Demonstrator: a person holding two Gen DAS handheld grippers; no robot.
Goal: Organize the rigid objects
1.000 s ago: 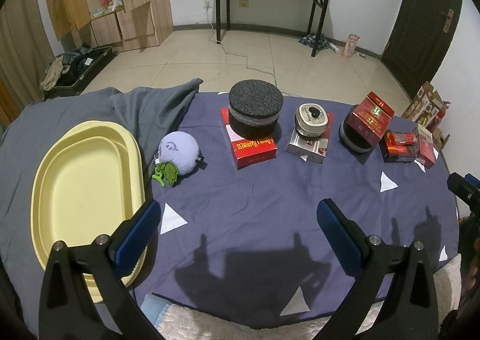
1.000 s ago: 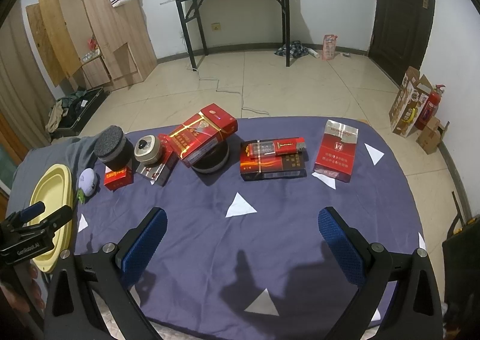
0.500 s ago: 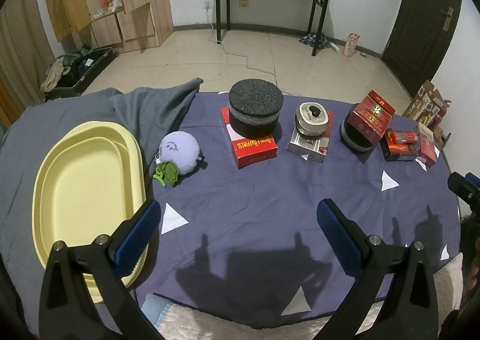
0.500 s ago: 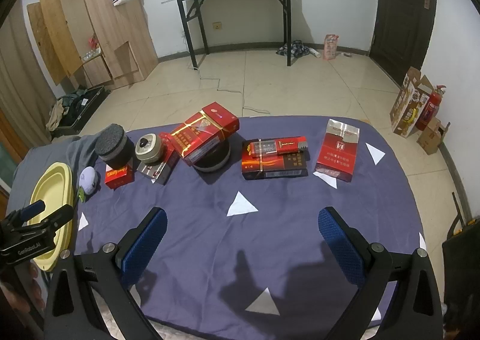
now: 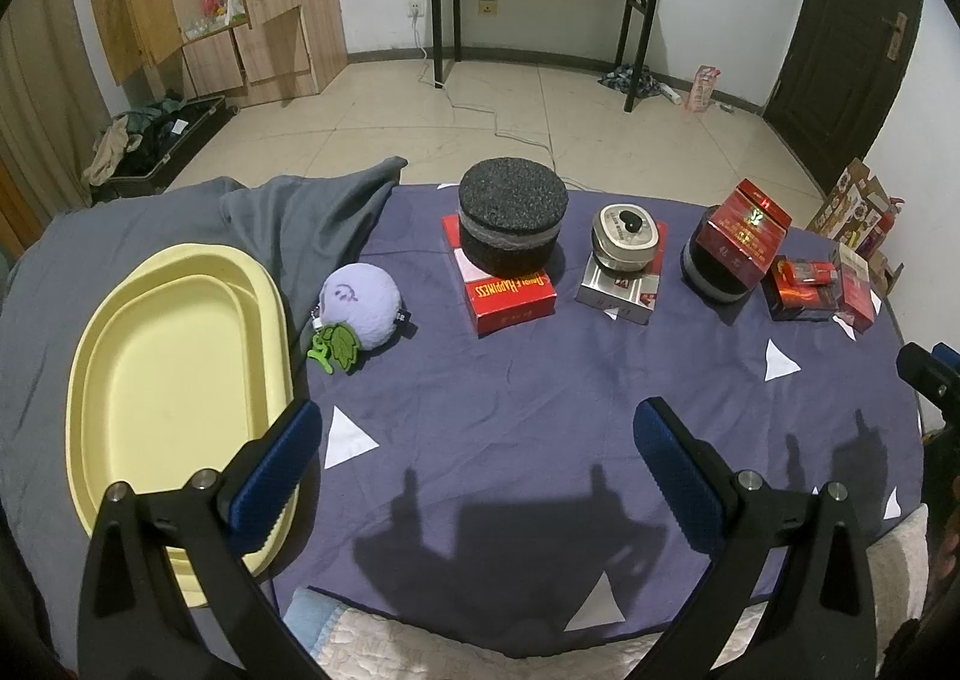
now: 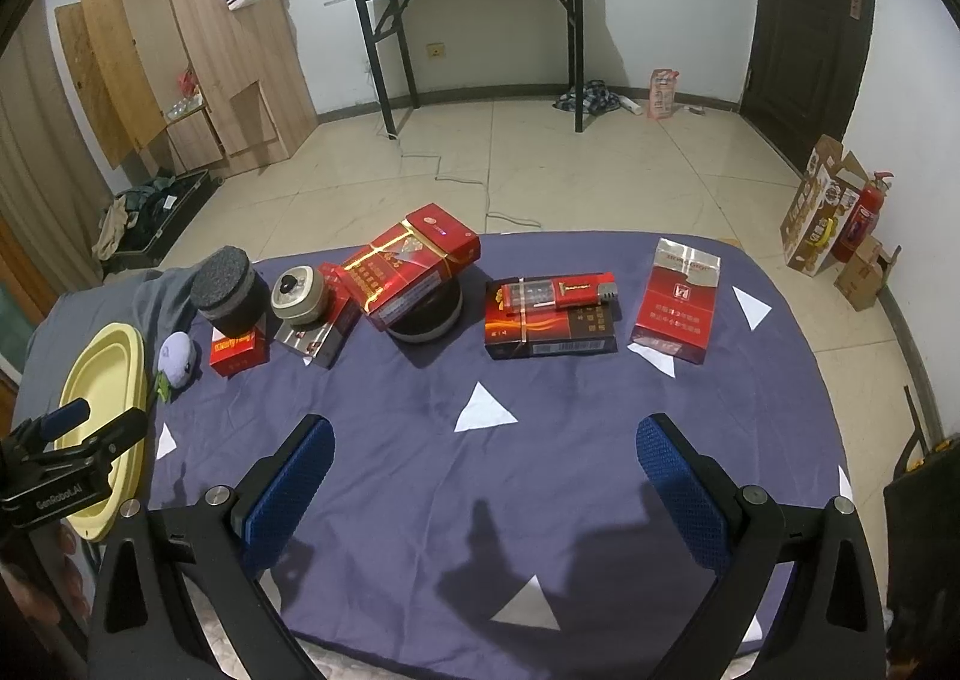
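Purple-clothed table [image 5: 480,416], tiled room: nothing has shifted over the last second, my left gripper [image 5: 474,470] and right gripper [image 6: 483,476] both stay spread and empty, and the boxes, led by the red Double Happiness box [image 5: 510,293] right of the yellow tray [image 5: 174,380], await sorting.

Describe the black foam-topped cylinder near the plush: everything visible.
The black cylinder is a squat round container standing upright, with a coarse, dark, foam-like flat top and a paler grey band around its side. It sits on a red box printed "Double Happiness", which lies flat on the purple cloth. It covers the box's far part, leaving the lettered front edge showing. A lilac plush ball lies apart on one side, a silver round tin apart on the other. Neither gripper touches it.
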